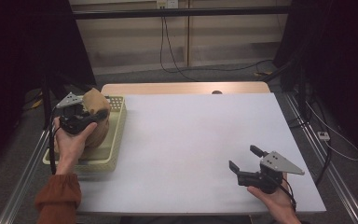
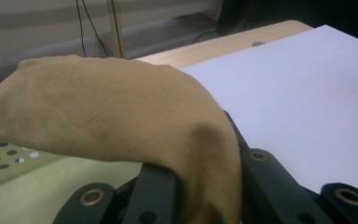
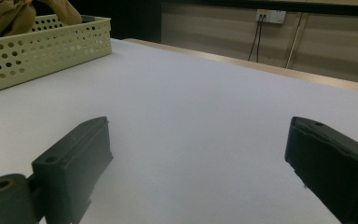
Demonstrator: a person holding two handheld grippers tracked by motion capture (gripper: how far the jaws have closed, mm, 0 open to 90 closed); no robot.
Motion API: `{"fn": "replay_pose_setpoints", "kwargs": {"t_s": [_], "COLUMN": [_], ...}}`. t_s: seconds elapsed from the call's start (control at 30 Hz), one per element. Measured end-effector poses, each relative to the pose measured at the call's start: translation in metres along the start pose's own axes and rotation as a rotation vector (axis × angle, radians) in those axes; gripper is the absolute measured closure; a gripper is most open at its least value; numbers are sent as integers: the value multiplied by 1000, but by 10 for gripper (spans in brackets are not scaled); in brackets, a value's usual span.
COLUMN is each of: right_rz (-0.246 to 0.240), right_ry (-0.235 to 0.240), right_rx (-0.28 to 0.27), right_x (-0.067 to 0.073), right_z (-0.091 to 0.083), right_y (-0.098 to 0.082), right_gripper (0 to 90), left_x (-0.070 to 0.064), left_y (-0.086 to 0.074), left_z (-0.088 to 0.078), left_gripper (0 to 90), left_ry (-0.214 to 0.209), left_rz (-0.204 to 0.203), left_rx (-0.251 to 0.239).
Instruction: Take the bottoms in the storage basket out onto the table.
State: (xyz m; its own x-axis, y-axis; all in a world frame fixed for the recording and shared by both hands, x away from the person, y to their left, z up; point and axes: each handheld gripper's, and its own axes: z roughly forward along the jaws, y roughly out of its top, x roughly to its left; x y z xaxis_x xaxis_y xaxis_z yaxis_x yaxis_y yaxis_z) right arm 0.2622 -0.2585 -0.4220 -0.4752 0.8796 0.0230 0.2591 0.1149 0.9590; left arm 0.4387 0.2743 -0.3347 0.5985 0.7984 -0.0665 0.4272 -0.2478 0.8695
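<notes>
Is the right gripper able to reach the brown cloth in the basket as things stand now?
Probably yes: the right gripper is open, and bare white table lies between it and the brown cloth, which the left gripper holds over the basket.

A tan cloth (image 2: 121,116) is seen pinched between the two black jaws of the left gripper (image 2: 205,196), which are closed tight on its lower fold. The cloth is draped up and over to the left in a rounded hump, held clear above a pale green perforated basket (image 2: 9,161) at the lower left. To the right, the white table top (image 2: 307,93) is spread out, with a strip of wooden edge (image 2: 223,44) along its far side.
</notes>
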Motion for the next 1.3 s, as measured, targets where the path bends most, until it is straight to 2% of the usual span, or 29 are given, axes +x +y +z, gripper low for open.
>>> {"fn": "replay_pose_setpoints", "kwargs": {"t_s": [0.2, 0.5, 0.67, 0.87, 1.0, 1.07, 1.3], "right_rz": [1, 1, 1, 1, 1, 1, 2], "right_ry": [1, 1, 1, 1, 1, 1, 2], "right_rx": [0, 1, 0, 1, 0, 0, 1], "right_x": [0, 0, 0, 0, 0, 0, 0], "right_z": [0, 0, 0, 0, 0, 0, 0], "right_y": [0, 0, 0, 0, 0, 0, 0], "right_gripper": [64, 64, 64, 64, 64, 64, 64], "left_x": [-7, -12, -16, -19, -19, -20, -22], "left_y": [6, 12, 17, 20, 21, 22, 24], "left_z": [-6, -20, -29, -39, -45, -47, -54], "left_gripper": [816, 818, 819, 819, 820, 820, 820], "left_ry": [17, 33, 55, 80, 101, 112, 133], "left_rz": [16, 10, 26, 28, 23, 7, 1], "left_rx": [-61, -158, -208, -265, -299, -313, -363]}}
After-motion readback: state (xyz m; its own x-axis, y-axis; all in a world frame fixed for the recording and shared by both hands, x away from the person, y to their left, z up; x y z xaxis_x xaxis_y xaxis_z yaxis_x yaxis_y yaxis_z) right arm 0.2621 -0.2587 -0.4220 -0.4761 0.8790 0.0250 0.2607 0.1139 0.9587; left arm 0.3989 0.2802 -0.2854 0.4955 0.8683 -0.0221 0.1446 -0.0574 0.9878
